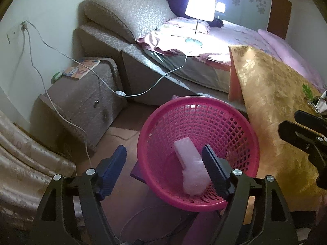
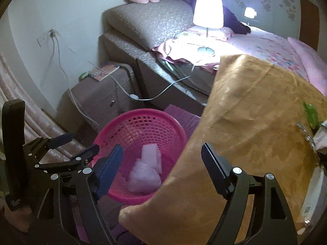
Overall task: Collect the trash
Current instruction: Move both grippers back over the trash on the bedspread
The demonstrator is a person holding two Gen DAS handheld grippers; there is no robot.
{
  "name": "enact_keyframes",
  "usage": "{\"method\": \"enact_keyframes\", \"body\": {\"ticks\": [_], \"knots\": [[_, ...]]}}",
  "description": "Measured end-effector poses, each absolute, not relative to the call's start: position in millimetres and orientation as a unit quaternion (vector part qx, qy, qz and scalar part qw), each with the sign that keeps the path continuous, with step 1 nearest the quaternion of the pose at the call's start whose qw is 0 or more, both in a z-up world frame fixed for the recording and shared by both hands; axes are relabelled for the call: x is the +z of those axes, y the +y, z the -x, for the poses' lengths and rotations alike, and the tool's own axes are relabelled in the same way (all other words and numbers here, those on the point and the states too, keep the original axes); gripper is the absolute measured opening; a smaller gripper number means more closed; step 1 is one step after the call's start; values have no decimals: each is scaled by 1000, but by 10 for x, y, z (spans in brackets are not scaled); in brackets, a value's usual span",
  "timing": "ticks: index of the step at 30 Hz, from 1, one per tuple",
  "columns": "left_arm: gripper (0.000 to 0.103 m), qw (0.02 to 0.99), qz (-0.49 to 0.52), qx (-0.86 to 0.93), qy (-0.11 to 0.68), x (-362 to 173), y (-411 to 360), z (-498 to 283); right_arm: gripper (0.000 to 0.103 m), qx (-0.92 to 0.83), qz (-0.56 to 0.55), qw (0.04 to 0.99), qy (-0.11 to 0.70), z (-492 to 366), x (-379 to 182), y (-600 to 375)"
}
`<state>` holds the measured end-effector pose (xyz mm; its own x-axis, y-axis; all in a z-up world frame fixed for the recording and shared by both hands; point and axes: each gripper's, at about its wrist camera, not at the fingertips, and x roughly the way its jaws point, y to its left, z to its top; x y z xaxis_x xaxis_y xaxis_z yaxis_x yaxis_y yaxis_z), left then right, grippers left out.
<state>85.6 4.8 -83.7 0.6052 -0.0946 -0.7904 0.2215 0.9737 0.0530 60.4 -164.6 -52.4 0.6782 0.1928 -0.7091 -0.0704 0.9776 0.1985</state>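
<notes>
1. The bed (image 1: pixel 204 40) with its grey patterned headboard cushion and pink floral sheet fills the far side of the room in both of your views; a lit table lamp with a white shade (image 1: pixel 201 5) stands on the sheet.
2. A gold floral brocade cloth (image 1: pixel 276 94) hangs over the near right part of the bed and drops beside the basket.
3. A brown bedside cabinet (image 1: pixel 85 94) stands left of the bed, with a book lying on its top and a white cable crossing its front.
4. The round pink plastic lattice basket (image 1: pixel 229 120) sits on the floor between the cabinet and the cloth, just ahead of both your tools.
5. Your left hand-held gripper (image 1: pixel 163 163) hangs over the basket's near rim, jaws wide apart with nothing between the blue pads.
6. Your right hand-held gripper (image 2: pixel 162 164) sits over the basket's right side and the cloth's edge, jaws likewise wide and empty.
7. The trash lies inside the basket: a white rectangular foam block (image 1: pixel 185 151) leaning on the bottom, with a crumpled clear plastic wad (image 1: pixel 195 180) touching its near end.
</notes>
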Motion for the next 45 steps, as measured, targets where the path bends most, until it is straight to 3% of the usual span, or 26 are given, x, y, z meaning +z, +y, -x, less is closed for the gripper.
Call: {"method": "enact_keyframes", "body": {"ticks": [29, 45], "knots": [[78, 874, -126, -224, 413, -809, -845, -382, 77, -174, -102, 918, 341, 940, -636, -3056], [78, 834, -177, -364, 375, -562, -2058, 54, 77, -300, -123, 891, 318, 1515, -660, -3894]]}}
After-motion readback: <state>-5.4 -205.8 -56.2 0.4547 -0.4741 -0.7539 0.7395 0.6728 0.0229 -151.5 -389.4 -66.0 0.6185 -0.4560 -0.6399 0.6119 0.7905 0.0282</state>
